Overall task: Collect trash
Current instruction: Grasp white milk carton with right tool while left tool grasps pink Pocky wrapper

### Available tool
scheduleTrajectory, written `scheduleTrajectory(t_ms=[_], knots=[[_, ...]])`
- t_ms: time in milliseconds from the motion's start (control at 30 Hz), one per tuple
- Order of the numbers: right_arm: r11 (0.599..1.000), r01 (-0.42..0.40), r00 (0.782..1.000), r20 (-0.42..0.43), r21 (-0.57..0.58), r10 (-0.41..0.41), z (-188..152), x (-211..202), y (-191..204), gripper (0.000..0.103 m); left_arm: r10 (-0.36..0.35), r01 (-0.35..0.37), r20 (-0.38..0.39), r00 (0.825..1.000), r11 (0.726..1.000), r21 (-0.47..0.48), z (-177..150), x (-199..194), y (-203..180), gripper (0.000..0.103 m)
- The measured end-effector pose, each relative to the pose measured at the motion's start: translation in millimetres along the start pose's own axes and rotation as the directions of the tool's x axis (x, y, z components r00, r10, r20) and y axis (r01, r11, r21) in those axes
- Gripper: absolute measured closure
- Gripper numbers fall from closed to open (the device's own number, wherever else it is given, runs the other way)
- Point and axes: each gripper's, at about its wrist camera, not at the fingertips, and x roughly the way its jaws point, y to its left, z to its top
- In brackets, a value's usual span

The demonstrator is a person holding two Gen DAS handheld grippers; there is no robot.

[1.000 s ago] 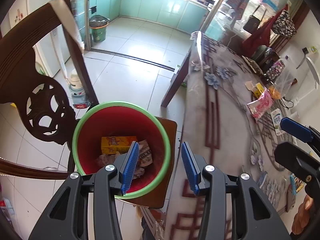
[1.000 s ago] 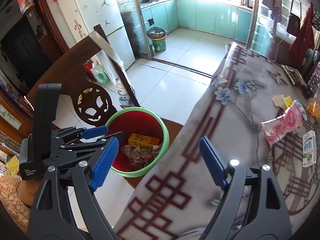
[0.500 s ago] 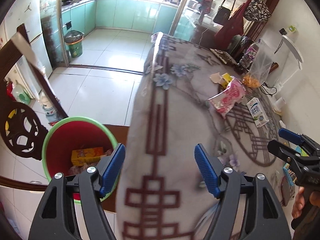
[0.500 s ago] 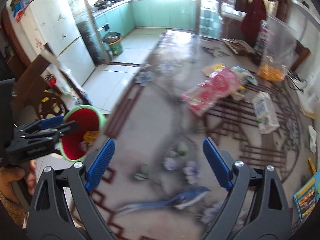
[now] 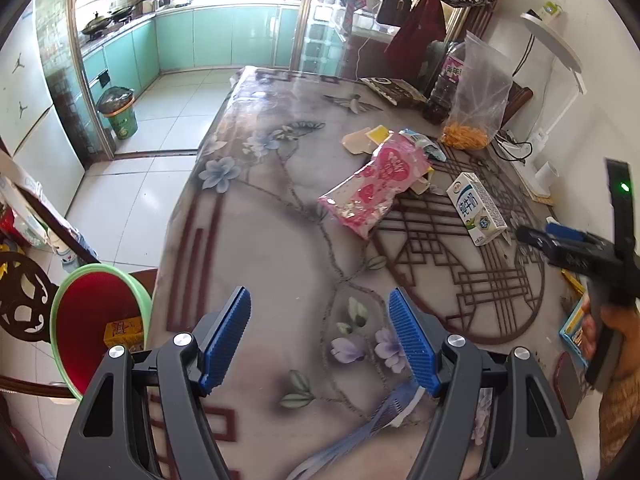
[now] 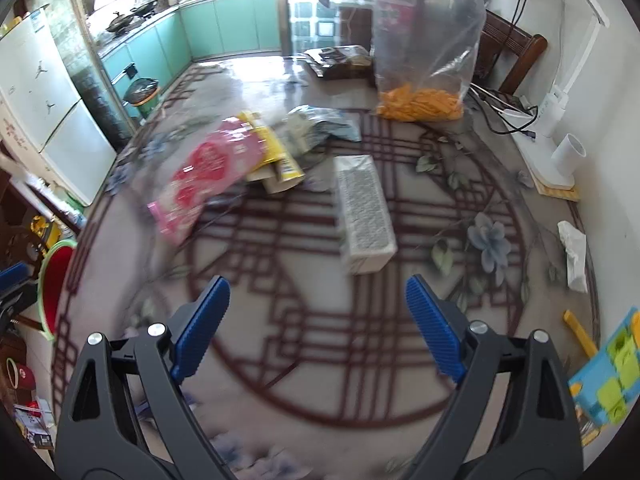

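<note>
- Left hand-held gripper (image 5: 320,334) hangs over the counter (image 5: 260,240), jaws wide apart with nothing between them.
- Right hand-held gripper (image 6: 318,320) is likewise wide open and empty, just short of the milk carton (image 6: 365,213).
- Pink wrapper (image 5: 378,184) lies mid-counter, touching scraps of other trash; the carton lies just beside it.
- Red bin (image 5: 90,320) stands off the counter's left edge, a yellow box (image 5: 124,330) inside.

Ahead of you: teal kitchen cabinets (image 5: 216,36) under bright window light | floor: pale glossy tiles (image 5: 132,184) | left of your left gripper: carved dark wooden chair (image 5: 24,304), white fridge (image 5: 24,92) | beneath: table in floral cloth (image 5: 260,240) | right: white wall (image 5: 532,88)
</note>
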Motion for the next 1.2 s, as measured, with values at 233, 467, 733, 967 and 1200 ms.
scheduleTrajectory(t_ms=[233,467,733,967,1200], knots=[[1.000,-0.005,0.997,-0.078,-0.011,0.004,36,72,-31,0.030,0.037,-0.037,-0.041,0.998,0.999,0.013,6,20,-34,0.034],[0.996,-0.090,0.984,-0.157,-0.022,0.085,44,114,-35,0.066,0.056,-0.050,-0.083,0.995,0.996,0.073,26,57,-60,0.034],[0.978,-0.199,0.973,-0.110,0.063,0.205,27,88,-50,0.066,0.082,-0.060,-0.094,0.992,0.975,0.214,79,124,-99,0.034],[0.978,-0.193,0.974,-0.104,0.078,0.201,10,68,-48,0.066,0.125,-0.080,-0.138,0.983,0.954,0.290,97,176,-118,0.034],[0.978,-0.185,0.976,-0.099,0.093,0.194,8,60,-43,0.066,0.113,-0.058,-0.199,0.973,0.963,0.263,99,200,-112,0.055]])
